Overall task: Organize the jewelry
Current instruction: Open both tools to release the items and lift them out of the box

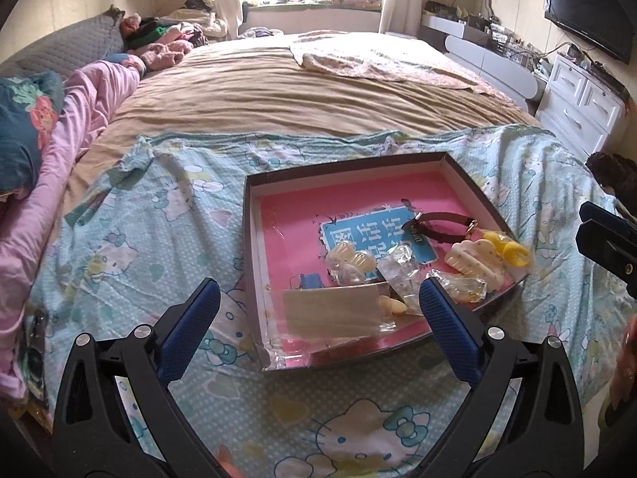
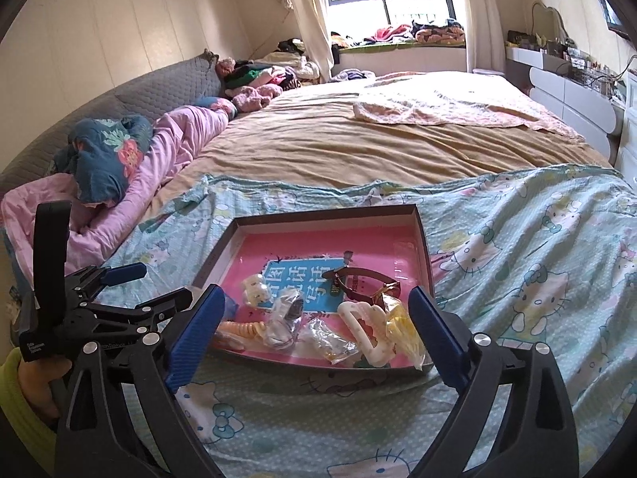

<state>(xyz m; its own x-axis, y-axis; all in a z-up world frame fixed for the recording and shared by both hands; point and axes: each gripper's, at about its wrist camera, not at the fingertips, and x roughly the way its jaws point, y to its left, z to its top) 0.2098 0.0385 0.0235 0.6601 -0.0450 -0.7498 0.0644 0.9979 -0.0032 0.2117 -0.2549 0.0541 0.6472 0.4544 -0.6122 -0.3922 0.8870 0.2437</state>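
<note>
The jewelry sits in a shallow dark-walled box [image 1: 473,177] with a pink printed floor, lying on the cartoon-cat sheet [image 1: 131,239] at the near end of the bed. Everything in it is bunched toward the near right corner: a brown-strapped watch [image 1: 442,223] farthest back, a cream claw hair clip [image 1: 475,265] and a yellow clip [image 1: 513,253] at the right wall, several small clear plastic bags [image 1: 398,269] in the middle, a pair of pale shell-shaped pieces [image 1: 350,259] to their left, and a flat grey card [image 1: 332,310] nearest you. The far and left parts of the box floor are bare. I see nothing loose on the sheet around the box, so gathering looks done; inside, the pieces lie overlapping and unsorted, so any arranging is, by my judgement, still to do. Your left gripper [image 1: 318,302] hovers above the near left edge of the box, fingers spread wide with nothing between them. Your right gripper [image 2: 316,310] hangs over the near edge, jaws equally wide and empty; no pad touches any item. From the right wrist view your left hand [image 2: 36,382] shows at the left edge, in a yellow-green sleeve. Further out: tan blanket [image 2: 338,147], pink quilt [image 2: 175,139], window at the far wall.
</note>
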